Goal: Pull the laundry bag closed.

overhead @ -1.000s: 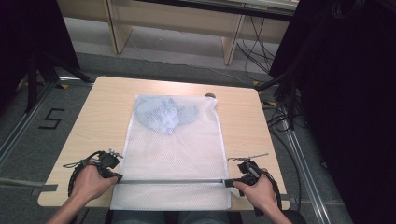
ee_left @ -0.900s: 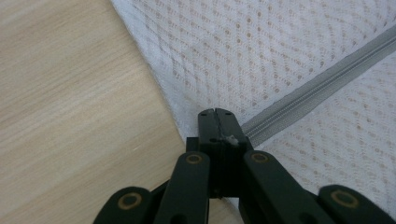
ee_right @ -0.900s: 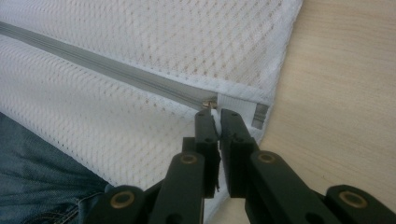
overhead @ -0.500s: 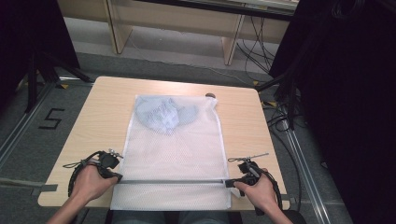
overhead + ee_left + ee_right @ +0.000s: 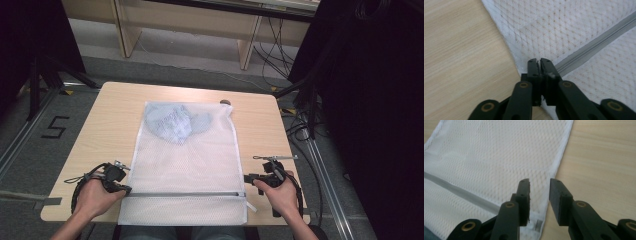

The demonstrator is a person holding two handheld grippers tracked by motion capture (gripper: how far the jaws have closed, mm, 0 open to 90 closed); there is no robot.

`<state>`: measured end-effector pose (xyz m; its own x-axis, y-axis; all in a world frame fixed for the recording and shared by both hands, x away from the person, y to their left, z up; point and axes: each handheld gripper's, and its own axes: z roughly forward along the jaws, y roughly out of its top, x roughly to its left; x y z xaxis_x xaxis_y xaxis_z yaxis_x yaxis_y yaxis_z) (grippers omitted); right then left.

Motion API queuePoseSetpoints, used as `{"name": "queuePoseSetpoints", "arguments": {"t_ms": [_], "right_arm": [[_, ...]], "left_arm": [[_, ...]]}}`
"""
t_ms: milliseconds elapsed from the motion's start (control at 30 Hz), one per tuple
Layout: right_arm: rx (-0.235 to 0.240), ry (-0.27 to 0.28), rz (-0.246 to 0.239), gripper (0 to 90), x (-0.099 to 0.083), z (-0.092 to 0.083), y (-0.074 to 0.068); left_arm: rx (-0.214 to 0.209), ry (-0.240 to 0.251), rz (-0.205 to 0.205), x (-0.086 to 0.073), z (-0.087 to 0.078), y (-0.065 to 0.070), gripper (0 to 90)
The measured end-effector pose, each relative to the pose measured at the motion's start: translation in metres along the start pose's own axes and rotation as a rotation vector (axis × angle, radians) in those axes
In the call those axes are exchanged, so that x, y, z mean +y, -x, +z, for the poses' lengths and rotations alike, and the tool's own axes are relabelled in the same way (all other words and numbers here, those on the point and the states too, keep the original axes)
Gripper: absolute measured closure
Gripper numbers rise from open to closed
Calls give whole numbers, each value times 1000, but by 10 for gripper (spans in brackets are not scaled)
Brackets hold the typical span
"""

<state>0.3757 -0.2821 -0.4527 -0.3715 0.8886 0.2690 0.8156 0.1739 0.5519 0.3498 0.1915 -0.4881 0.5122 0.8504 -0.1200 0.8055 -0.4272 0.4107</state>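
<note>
A light wooden desk [image 5: 120,115] carries a white mesh laundry bag [image 5: 190,160] that lies flat, running from the middle of the desk to the 6 o'clock edge. A blue garment [image 5: 175,122] sits inside the bag at its 12 o'clock end. A grey zipper [image 5: 185,194] crosses the bag near the 6 o'clock edge and looks fully closed, its pull tab [image 5: 250,205] resting at the 3 o'clock end.

The left hand-held gripper [image 5: 122,189] sits at the zipper's 9 o'clock end; in the left gripper view its jaws stand almost together on the bag's edge [image 5: 524,70], and they have just been easing apart, so the pinch on the fabric looks slack or nearly gone. The right hand-held gripper [image 5: 539,195] has its jaws spread wide after just opening, with nothing pressed between them; the bag's corner lies under and just beside them.

The risk from here appears to be snagging: if either hand lifts away while a jaw tip is caught in the mesh, the bag could drag toward the 6 o'clock edge and slide off the desk, or the zipper could creep open.
</note>
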Motion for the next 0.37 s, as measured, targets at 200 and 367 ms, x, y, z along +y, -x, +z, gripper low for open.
{"name": "queuePoseSetpoints", "arguments": {"t_ms": [200, 367], "right_arm": [[35, 58, 17, 678, 5, 4, 2], [43, 57, 29, 665, 4, 4, 4]], "left_arm": [[-17, 19, -5, 0, 1, 0, 796], [20, 55, -1, 0, -4, -1, 741]]}}
